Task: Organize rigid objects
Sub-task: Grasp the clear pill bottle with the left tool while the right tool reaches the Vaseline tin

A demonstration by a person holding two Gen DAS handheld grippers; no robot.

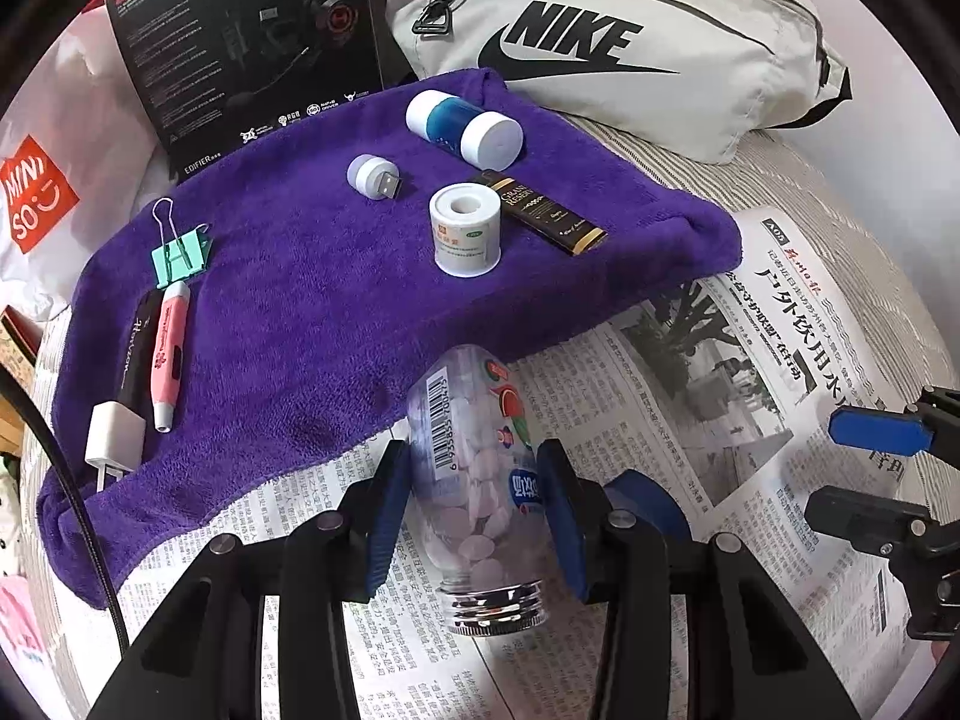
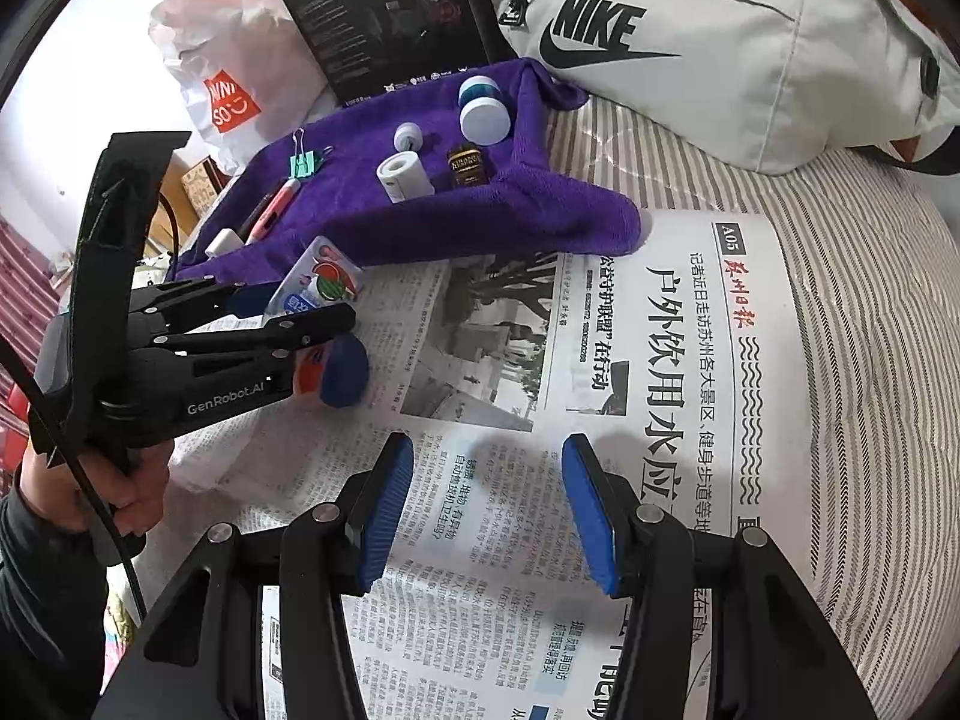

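A bottle point(image 1: 480, 480) is clamped in the left hand-held gripper point(image 1: 474, 516), seemingly above the newspaper point(image 1: 690, 420); the right hand-held gripper point(image 2: 487, 507) is held apart, empty.

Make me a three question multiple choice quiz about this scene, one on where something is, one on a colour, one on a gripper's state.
1. Where is the green binder clip?
A. on the purple towel
B. on the newspaper
C. inside the white bag

2. What colour are the gripper pads?
A. red
B. blue
C. yellow

3. What is the left gripper doing?
A. open over the towel
B. shut on nothing
C. shut on the clear tablet bottle

Answers:
1 A, the clip lies near the towel's left edge.
2 B, both pads show blue.
3 C, the pads press the bottle's sides; the right gripper is open and holds nothing.
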